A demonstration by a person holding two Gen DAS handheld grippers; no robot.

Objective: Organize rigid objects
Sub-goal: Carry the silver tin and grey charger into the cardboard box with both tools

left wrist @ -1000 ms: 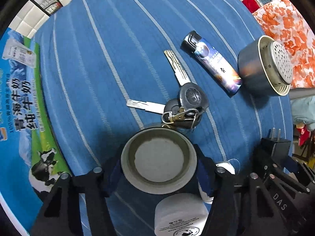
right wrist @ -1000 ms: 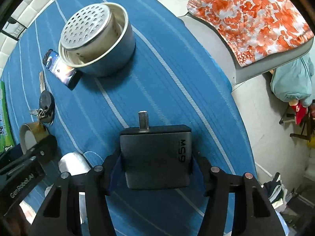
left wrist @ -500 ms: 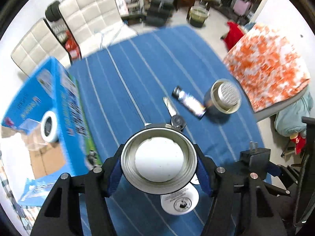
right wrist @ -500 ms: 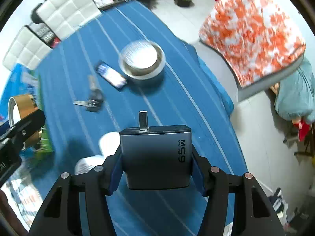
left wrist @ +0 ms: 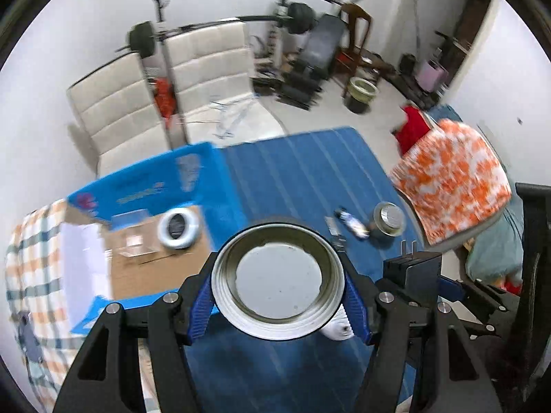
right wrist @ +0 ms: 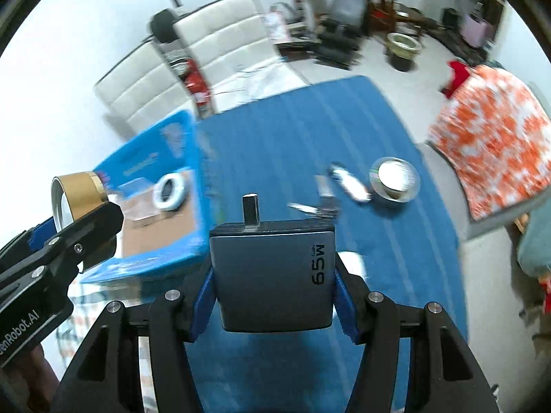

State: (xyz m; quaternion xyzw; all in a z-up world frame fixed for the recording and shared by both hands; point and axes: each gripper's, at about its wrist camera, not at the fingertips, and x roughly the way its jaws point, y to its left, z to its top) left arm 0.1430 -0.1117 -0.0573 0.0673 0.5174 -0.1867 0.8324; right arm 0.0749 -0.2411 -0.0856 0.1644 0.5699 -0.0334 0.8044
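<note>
Room opens around us: blue striped cloth (left wrist: 310, 179) runs clear to its far edge. We count one open cardboard box (left wrist: 151, 241) on the left with one white ring (left wrist: 178, 227) inside, and one metal bowl (right wrist: 396, 179) by a lighter (right wrist: 349, 182) and keys (right wrist: 313, 208). Both hands are raised, pointing steeply down. Left gripper (left wrist: 279, 292) pinches a tape roll (left wrist: 278, 282); right gripper (right wrist: 272, 285) pinches a grey charger (right wrist: 272, 275).

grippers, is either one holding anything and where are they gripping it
Both hold something. The left gripper clamps a round lid by its rim on opposite sides. The right gripper clamps a charger by its two side faces.
</note>
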